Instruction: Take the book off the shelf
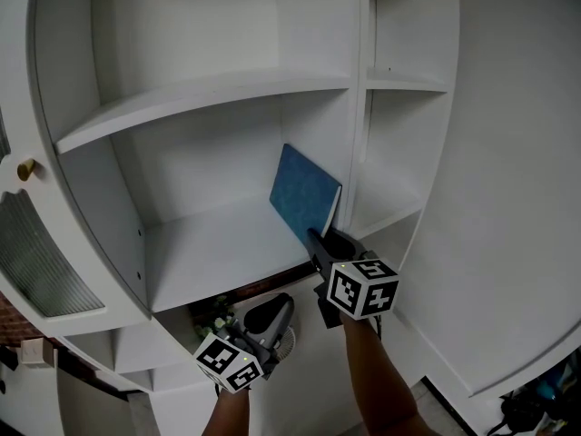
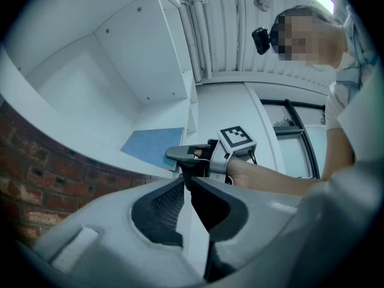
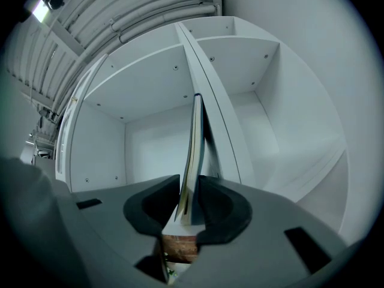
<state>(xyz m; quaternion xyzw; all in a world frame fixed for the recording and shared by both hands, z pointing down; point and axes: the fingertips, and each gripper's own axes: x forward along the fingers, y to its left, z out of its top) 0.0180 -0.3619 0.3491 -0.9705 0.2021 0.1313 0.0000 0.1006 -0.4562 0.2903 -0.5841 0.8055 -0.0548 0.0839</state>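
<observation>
A thin blue book (image 1: 304, 193) stands tilted on the white shelf board (image 1: 209, 252), leaning against the upright divider at the compartment's right. My right gripper (image 1: 320, 242) reaches up to its lower front corner. In the right gripper view the book (image 3: 195, 155) stands edge-on between the two dark pads, and my right gripper (image 3: 191, 185) is shut on it. My left gripper (image 1: 281, 302) hangs lower, below the shelf's front edge, shut with nothing in it. From the left gripper view (image 2: 185, 182) the book (image 2: 153, 146) and the right gripper (image 2: 180, 153) show ahead.
The white shelving has another board (image 1: 209, 94) above and narrow compartments (image 1: 399, 153) to the right of the divider. A glass door with a brass knob (image 1: 25, 168) stands open at the left. Brick wall (image 2: 36, 173) shows under the shelf, and green leaves (image 1: 214, 316) below.
</observation>
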